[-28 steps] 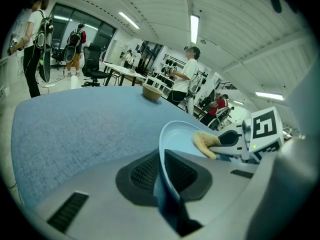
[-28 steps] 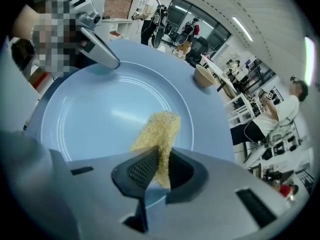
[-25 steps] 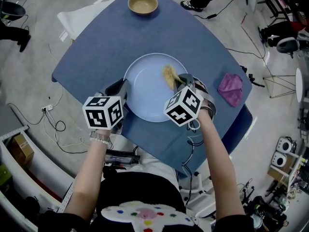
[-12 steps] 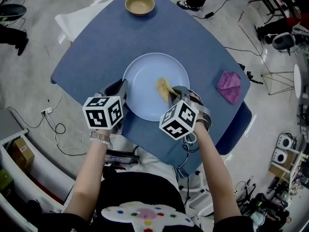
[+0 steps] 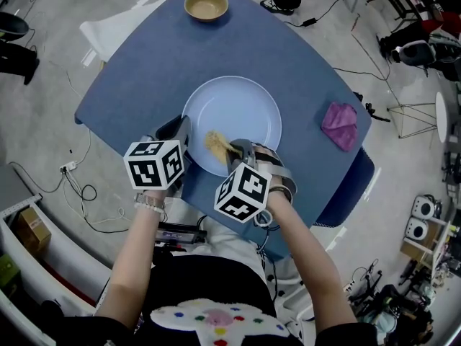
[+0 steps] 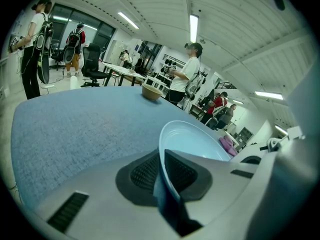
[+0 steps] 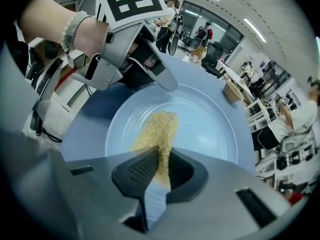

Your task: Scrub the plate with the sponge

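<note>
- Head view: my right gripper [image 5: 236, 150] has swept across the plate [image 5: 245, 103] from its far right side toward the near left, dragging the sponge [image 5: 217, 143] along. The sponge now lies near the close rim, just beside my left gripper [image 5: 180, 132], which has kept its place on the plate's edge. I judge one scrubbing stroke is ending and that much of the plate still wants passes. The plate sits midway on a blue table [image 5: 144, 56], with a tan bowl [image 5: 206, 5] at the far corner and a pink cloth [image 5: 339, 126] well apart to the right. Cables and gear lie on the grey floor around it.
- Left gripper view: my jaws are clamped on the plate's rim [image 6: 172, 149], which runs between the pads. Beyond it the blue tabletop stretches to the bowl [image 6: 151, 92]. Several people stand among desks under strip lights.
- Right gripper view: my jaws are pinched on the yellow sponge [image 7: 159, 134], whose free end lies on the plate's face [image 7: 205, 124]. My left gripper [image 7: 150, 71] grips the opposite rim.
</note>
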{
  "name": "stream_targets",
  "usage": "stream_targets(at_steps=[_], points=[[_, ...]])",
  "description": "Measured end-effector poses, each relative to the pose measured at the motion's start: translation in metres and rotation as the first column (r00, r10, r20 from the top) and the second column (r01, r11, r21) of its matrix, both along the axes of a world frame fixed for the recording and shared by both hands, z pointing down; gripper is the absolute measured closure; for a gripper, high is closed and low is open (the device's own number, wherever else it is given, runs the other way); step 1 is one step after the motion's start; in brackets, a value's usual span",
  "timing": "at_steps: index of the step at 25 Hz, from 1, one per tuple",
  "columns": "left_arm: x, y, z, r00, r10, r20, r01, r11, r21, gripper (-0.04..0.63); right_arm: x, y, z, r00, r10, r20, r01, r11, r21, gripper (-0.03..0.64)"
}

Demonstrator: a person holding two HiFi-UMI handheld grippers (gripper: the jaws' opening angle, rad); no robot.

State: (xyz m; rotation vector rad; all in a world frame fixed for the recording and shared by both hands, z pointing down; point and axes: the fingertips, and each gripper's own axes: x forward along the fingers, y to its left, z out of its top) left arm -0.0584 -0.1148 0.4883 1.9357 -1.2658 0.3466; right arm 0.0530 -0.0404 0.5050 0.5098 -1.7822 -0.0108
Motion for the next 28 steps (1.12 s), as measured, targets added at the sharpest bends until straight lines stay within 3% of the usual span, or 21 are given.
stream_targets(at_steps=[13,21,28], points=[[0.000,0.000,-0.001,1.000,0.004,0.011,-0.004,1.000,0.008,0.550,-0.028,0.014,0.000,0.993,-0.119,0.021,0.119,0.993,-0.016,0.574],[0.003,-0.001,0.001,1.000,0.004,0.011,-0.004,1.000,0.005,0.551,0.007,0.030,0.004,0.985,-0.167,-0.030,0.164,0.982,-0.092,0.574],[0.002,0.000,0.000,1.000,0.004,0.013,-0.004,1.000,0.004,0.551,0.048,0.019,0.004,0.985,-0.139,-0.103,0.128,0.986,-0.103,0.574]])
